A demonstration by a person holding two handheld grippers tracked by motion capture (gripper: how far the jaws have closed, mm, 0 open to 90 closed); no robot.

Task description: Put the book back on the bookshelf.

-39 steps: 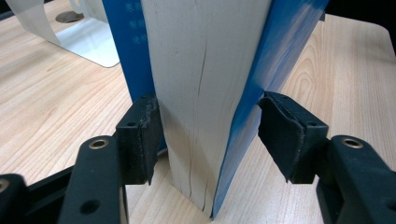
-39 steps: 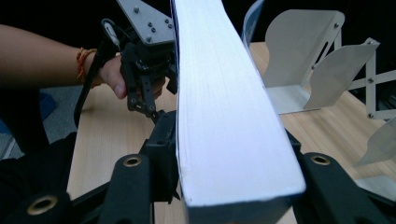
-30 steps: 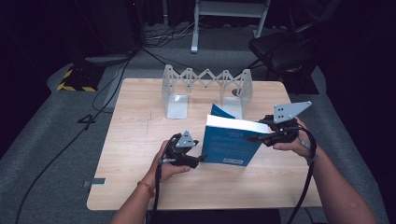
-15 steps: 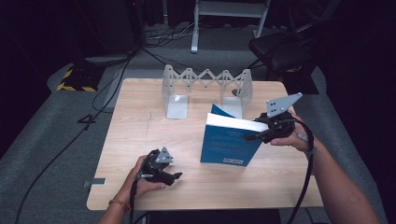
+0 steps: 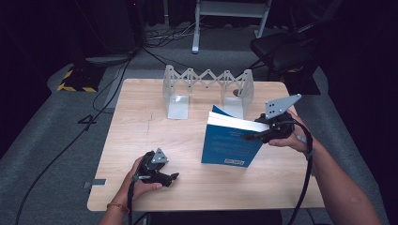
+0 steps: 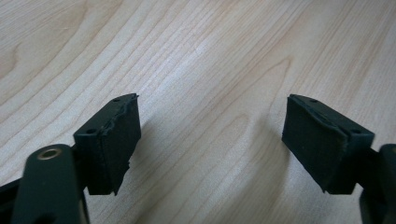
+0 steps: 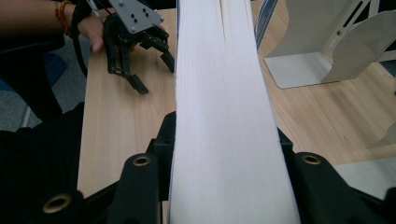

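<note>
A blue book stands upright on the wooden table, right of the middle. My right gripper is shut on its top right corner, and the jaws have just been closing tighter on it. In the right gripper view the white page edge runs up between the two jaws of that gripper, which press on both sides. My left gripper lies low near the front left of the table, well apart from the book. Its jaws have just been opening and stand open over bare wood, nothing between them.
A grey metal folding book rack with upright end plates stands at the back of the table, close behind the book. A dark chair sits beyond the far right corner. Cables run over the grey floor at the left.
My left gripper has drawn away from the book's left edge toward the front left of the table and sunk lower. The right gripper and the book have stayed put.
</note>
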